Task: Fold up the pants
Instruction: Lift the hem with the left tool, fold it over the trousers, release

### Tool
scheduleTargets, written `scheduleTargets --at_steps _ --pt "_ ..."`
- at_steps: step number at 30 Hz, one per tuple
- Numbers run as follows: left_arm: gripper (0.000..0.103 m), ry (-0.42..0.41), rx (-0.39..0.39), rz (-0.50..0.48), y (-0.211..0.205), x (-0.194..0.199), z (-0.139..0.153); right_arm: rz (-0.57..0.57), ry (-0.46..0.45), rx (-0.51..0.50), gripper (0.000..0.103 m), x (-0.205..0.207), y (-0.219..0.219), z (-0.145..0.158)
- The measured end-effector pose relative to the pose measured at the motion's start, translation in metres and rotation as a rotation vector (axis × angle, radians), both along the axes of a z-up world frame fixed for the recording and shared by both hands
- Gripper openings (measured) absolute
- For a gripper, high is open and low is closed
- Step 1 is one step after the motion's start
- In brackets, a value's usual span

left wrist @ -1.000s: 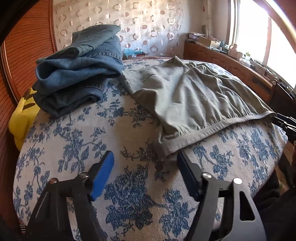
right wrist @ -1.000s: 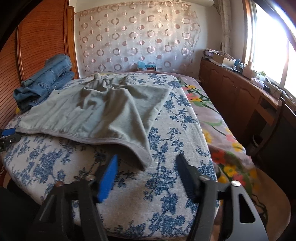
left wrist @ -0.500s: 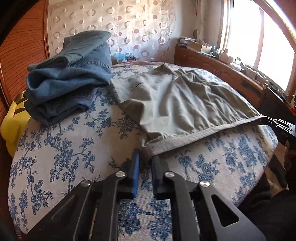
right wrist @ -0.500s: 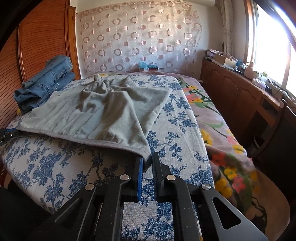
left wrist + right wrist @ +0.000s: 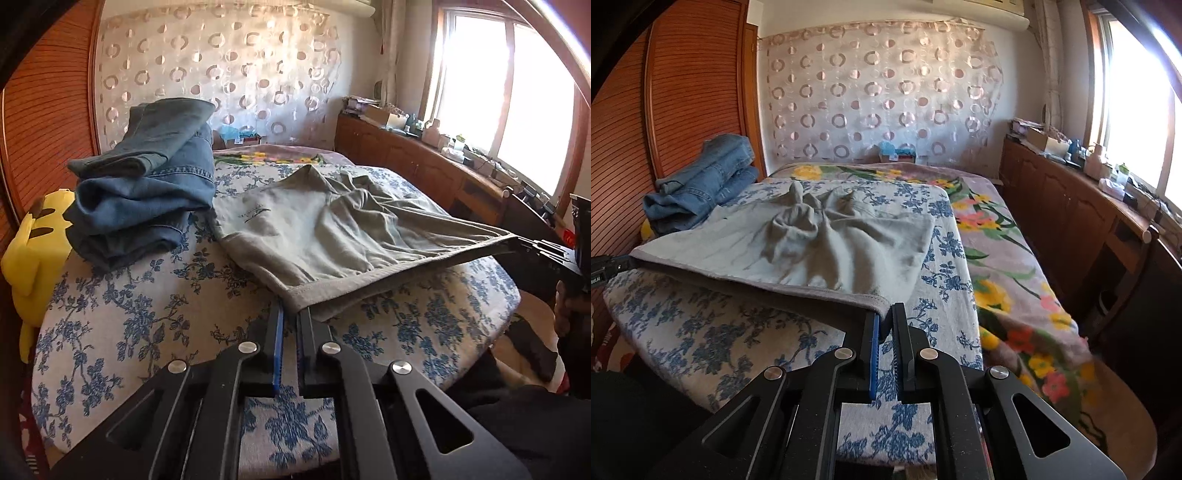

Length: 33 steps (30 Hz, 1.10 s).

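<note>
Grey-green pants [image 5: 332, 229] lie spread on the blue-flowered bed cover [image 5: 122, 317], their near hem stretched taut and raised off it. My left gripper [image 5: 291, 314] is shut on the hem's left corner. The right gripper shows in the left wrist view as a black tool [image 5: 543, 251] pinching the far right corner. From the right wrist, the same pants [image 5: 827, 240] bunch into a knot near the middle, and my right gripper [image 5: 884, 314] is shut on the hem's right corner. The left gripper [image 5: 605, 267] holds the opposite corner at the left edge.
Folded blue jeans [image 5: 144, 177] are stacked at the bed's back left, beside a yellow plush toy [image 5: 33, 251]. A flowered blanket [image 5: 1004, 258] covers the bed's right half. A wooden cabinet [image 5: 1078, 218] with clutter runs under the window. A wooden slatted wardrobe [image 5: 683, 99] stands on the left.
Both grippers went from open around the hem corners to shut on them. They then rose, lifting the hem off the cover and pulling it taut between them.
</note>
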<state>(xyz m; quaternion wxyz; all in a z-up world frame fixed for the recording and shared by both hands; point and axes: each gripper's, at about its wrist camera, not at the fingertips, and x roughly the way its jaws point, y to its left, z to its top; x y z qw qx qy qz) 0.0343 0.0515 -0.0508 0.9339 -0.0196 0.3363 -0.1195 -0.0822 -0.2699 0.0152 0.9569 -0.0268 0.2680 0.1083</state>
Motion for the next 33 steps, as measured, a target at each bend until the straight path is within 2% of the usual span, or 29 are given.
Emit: scheduleTargets --at_steps 6,12,17,19,21,23,27,33 --pt "0.007 0.0 0.015 -0.021 -0.003 -0.013 0.005 0.015 0.015 -0.02 0.006 -0.014 -0.013 0.002" --pt "0.007 0.071 0.023 -0.019 -0.005 -0.01 -0.021 0.027 0.117 -0.014 0.006 -0.006 -0.013 -0.023" --pt "0.007 0.078 0.026 -0.017 -0.003 -0.014 -0.028 0.051 0.121 0.0 0.009 -0.009 -0.016 -0.026" --pt "0.007 0.077 0.024 -0.018 -0.003 -0.015 -0.028 0.051 0.118 0.008 0.012 -0.005 -0.019 -0.016" --pt "0.007 0.075 0.024 -0.018 -0.002 -0.015 -0.029 0.047 0.108 0.014 0.024 -0.006 -0.022 -0.011" --pt "0.007 0.076 0.026 -0.018 -0.003 -0.015 -0.029 0.055 0.096 0.025 0.028 -0.012 -0.022 -0.004" --pt "0.007 0.081 0.027 -0.014 -0.004 -0.015 -0.028 0.061 0.074 0.028 0.032 -0.013 -0.012 0.004" --pt "0.007 0.074 0.033 -0.023 -0.006 -0.014 -0.028 0.051 0.076 0.031 0.034 -0.002 0.001 -0.007"
